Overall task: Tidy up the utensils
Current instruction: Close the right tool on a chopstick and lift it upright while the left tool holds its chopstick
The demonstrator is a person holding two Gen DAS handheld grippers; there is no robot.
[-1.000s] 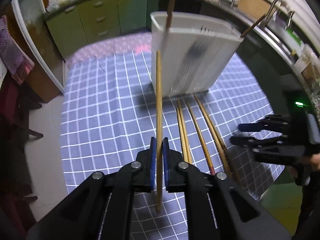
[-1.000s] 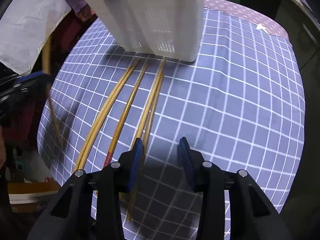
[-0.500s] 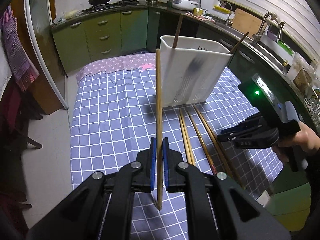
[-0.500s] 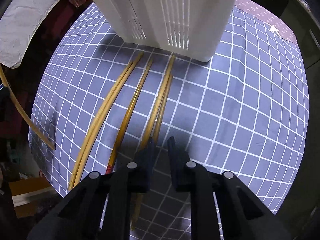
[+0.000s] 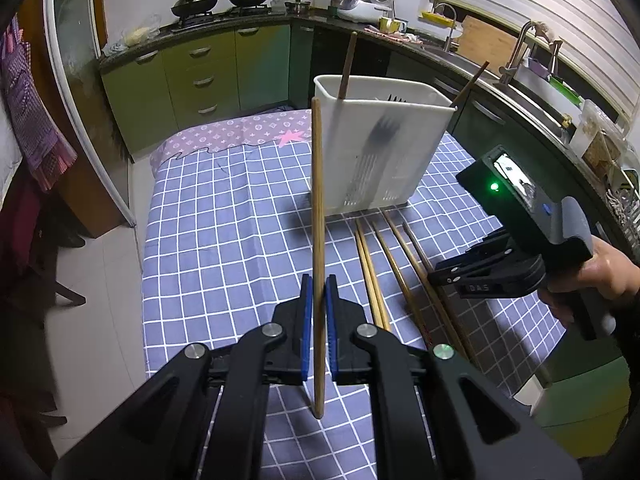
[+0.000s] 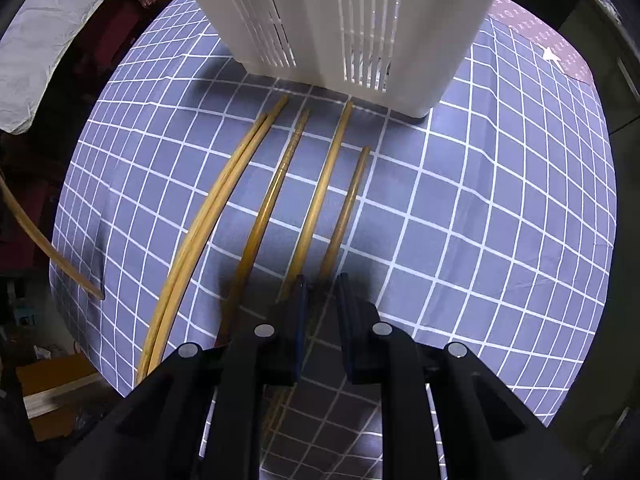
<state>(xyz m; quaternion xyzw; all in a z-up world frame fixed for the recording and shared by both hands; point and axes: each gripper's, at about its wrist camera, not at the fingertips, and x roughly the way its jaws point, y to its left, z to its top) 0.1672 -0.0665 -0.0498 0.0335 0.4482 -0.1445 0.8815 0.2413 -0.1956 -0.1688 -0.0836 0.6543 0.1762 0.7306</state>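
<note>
My left gripper is shut on a light wooden chopstick, which stands upright in front of the white slotted utensil holder. In the right wrist view this chopstick hangs at the far left. The holder has a fork and two dark sticks inside. Several chopsticks lie side by side on the blue checked cloth before the holder. My right gripper points down over them. Its jaws stand a narrow gap apart over the near end of the rightmost chopstick. No pad visibly presses on it.
A person's hand holds the right gripper at the table's right edge. Green kitchen cabinets and a counter with a sink curve behind the table. A pink patterned cloth covers the table's far end.
The right gripper's jaws narrowed from wide to a small gap, and it sank closer to the lying chopsticks. The left gripper tilted up and back with its chopstick still held.
</note>
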